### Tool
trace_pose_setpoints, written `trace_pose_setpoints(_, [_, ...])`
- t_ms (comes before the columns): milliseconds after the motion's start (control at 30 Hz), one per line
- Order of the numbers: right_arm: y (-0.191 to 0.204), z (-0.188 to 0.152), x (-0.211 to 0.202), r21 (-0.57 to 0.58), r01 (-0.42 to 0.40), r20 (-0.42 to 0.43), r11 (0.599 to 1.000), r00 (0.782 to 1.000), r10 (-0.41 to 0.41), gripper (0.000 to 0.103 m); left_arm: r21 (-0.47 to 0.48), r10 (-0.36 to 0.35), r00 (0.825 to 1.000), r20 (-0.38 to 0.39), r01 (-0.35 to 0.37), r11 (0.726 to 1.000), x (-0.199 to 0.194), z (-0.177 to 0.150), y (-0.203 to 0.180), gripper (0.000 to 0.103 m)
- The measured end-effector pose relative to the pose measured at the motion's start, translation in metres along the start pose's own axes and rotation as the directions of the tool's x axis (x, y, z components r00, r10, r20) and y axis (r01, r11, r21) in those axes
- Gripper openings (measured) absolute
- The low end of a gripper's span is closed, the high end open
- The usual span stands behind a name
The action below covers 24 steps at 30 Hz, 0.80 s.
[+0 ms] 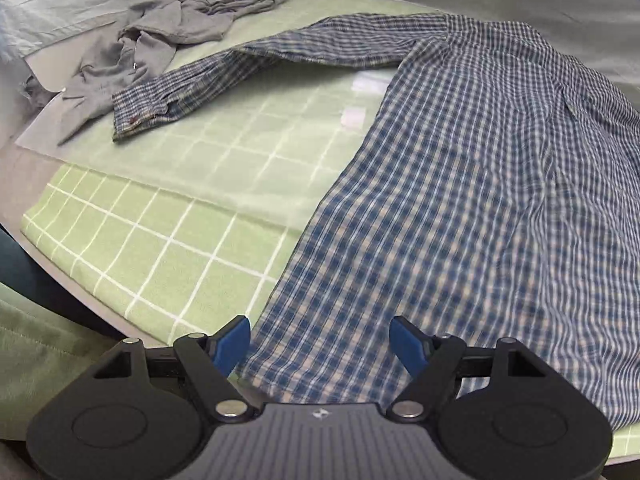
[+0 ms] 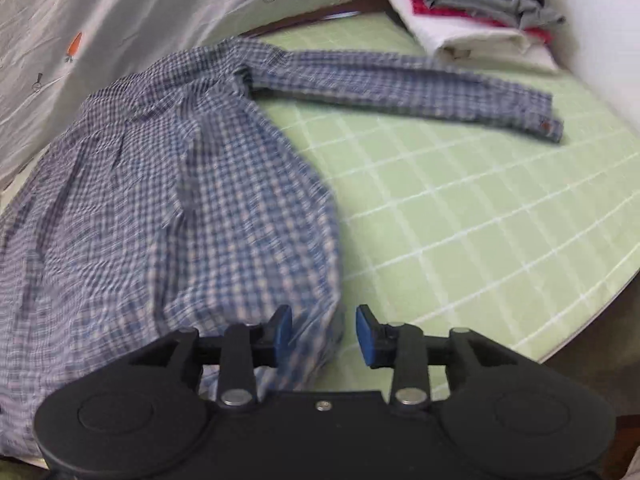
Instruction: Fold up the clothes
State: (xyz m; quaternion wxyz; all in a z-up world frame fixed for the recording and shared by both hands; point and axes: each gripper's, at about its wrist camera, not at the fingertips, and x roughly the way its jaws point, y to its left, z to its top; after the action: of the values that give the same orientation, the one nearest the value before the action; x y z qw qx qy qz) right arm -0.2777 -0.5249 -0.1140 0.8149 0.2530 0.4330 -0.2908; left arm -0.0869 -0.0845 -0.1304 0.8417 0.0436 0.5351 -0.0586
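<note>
The plaid shirt (image 1: 460,184) lies spread on the green checked table (image 1: 168,248), hem at the near edge, sleeves outstretched (both sideways). Left gripper (image 1: 320,344) and right gripper (image 2: 324,332), both empty with fingers apart, flank the hem.

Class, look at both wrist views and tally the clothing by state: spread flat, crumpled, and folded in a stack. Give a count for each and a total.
Spread flat: 1, the plaid shirt
Crumpled: 1, the grey garment
Folded in the stack: about 5 layers show; the exact count is hard to tell
Total: about 7
</note>
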Motion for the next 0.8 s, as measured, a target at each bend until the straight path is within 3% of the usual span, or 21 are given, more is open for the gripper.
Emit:
trace_pose_setpoints(200, [0.001,-0.010,0.005,0.090,-0.009,-0.026,0.996,1.000,0.011,0.036,0.010,-0.054,0.999,0.006,0.054,0.999,0.002,-0.003,0.009,0.075])
trace_pose_setpoints(233, [-0.003,-0.010,0.006,0.119,-0.018,-0.024,0.993,0.999,0.021,0.030,0.010,-0.060,0.998,0.009,0.060,0.998,0.002,-0.002,0.011,0.066])
trace_pose_setpoints(267, [-0.005,-0.009,0.006,0.140,-0.035,-0.017,0.990,0.999,0.038,0.017,0.009,-0.066,0.998,0.012,0.066,0.998,0.001,-0.001,0.013,0.059])
trace_pose_setpoints(300, [-0.007,-0.008,0.005,0.153,-0.051,-0.004,0.987,0.999,0.052,0.010,0.007,-0.073,0.997,0.016,0.073,0.997,0.001,0.000,0.015,0.042])
trace_pose_setpoints(333, [-0.008,-0.007,0.003,0.156,-0.061,0.013,0.986,0.998,0.060,0.006,0.005,-0.079,0.997,0.019,0.079,0.997,0.000,0.001,0.017,0.016])
trace_pose_setpoints(367, [-0.008,-0.006,0.000,0.157,-0.072,0.030,0.985,0.997,0.069,0.005,0.004,-0.085,0.996,0.022,0.085,0.996,0.000,0.002,0.019,0.001])
trace_pose_setpoints(500, [-0.012,0.007,-0.017,0.130,-0.123,0.101,0.984,0.989,0.110,0.004,-0.076,-0.159,0.985,0.063,0.164,0.984,-0.008,0.008,0.031,0.001])
trace_pose_setpoints(633, [-0.024,0.030,-0.052,0.118,-0.210,0.189,0.971,0.964,0.185,0.003,-0.143,-0.212,0.965,0.153,0.234,0.962,-0.041,0.030,0.048,0.001])
trace_pose_setpoints(700, [-0.039,0.038,-0.072,0.187,-0.313,0.240,0.931,0.934,0.266,0.002,-0.174,-0.234,0.951,0.200,0.269,0.947,-0.062,0.040,0.057,0.001])
trace_pose_setpoints(800, [-0.053,0.040,-0.083,0.257,-0.374,0.264,0.891,0.914,0.308,0.002,-0.198,-0.244,0.947,0.209,0.285,0.938,-0.071,0.045,0.062,0.002])
